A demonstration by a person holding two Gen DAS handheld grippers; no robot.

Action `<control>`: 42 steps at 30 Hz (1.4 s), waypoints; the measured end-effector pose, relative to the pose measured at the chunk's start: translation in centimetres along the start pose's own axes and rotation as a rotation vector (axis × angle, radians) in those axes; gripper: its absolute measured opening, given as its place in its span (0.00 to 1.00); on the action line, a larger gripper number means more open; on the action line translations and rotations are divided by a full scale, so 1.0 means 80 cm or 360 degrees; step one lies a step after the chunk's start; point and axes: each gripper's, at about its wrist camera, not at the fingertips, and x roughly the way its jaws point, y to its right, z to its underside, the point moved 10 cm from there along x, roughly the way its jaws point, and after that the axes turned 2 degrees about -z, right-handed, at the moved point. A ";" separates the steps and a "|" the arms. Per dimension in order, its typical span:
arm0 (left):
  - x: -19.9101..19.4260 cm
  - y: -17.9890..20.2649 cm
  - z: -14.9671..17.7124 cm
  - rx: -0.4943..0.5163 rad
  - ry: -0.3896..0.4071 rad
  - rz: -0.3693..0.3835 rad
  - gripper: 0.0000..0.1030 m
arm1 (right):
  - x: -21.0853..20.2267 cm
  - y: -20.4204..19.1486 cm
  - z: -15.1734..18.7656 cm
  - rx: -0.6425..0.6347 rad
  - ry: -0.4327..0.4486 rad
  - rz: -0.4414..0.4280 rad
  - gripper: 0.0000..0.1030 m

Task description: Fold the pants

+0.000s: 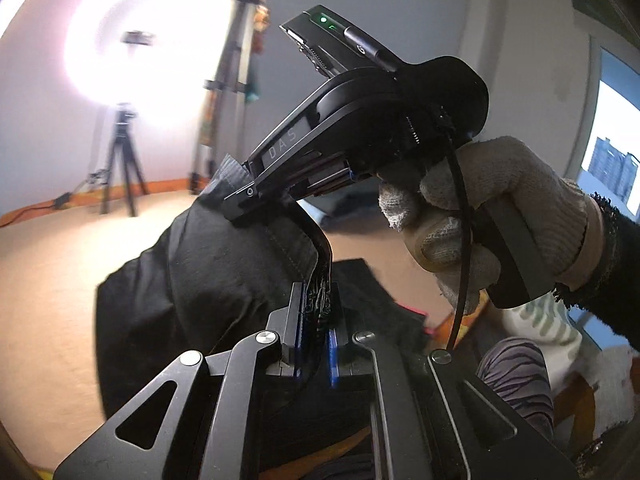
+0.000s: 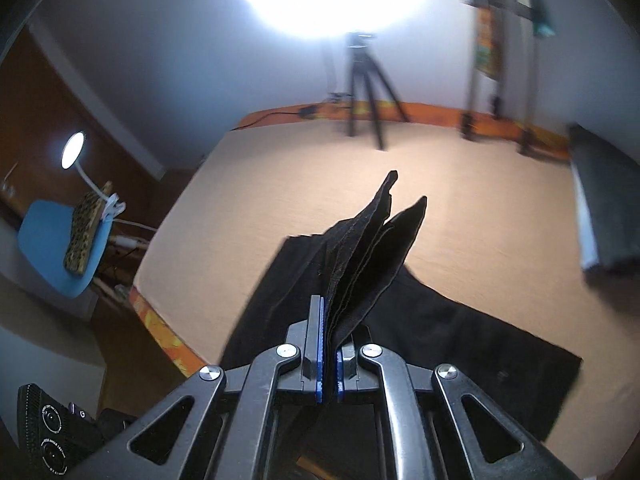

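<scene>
Across the tan bed, both the left tool and right tool pinched bunched hems of the limp, light black pants, likely best held at such edges.

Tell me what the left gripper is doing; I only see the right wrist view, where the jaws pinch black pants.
Observer: The left gripper is shut on a bunched edge of the pants.
Operator: Where is the right gripper relative to it?
Observer: The right gripper clamps the same edge of the fabric, just beyond the left one.
Operator: What holds the right one?
Observer: A gloved hand grips its handle.
</scene>
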 end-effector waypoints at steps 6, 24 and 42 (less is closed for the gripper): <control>0.054 0.048 0.012 0.0063 -0.0120 0.0114 0.07 | -0.010 0.079 0.029 0.0126 0.0005 0.0065 0.02; 0.026 -0.043 0.048 -0.0089 -0.0287 -0.0107 0.33 | 0.020 0.185 0.093 0.0332 -0.0045 0.0092 0.02; 0.002 -0.159 0.123 -0.0219 -0.0398 -0.0451 0.33 | 0.029 0.222 0.127 0.0352 -0.0095 0.0253 0.07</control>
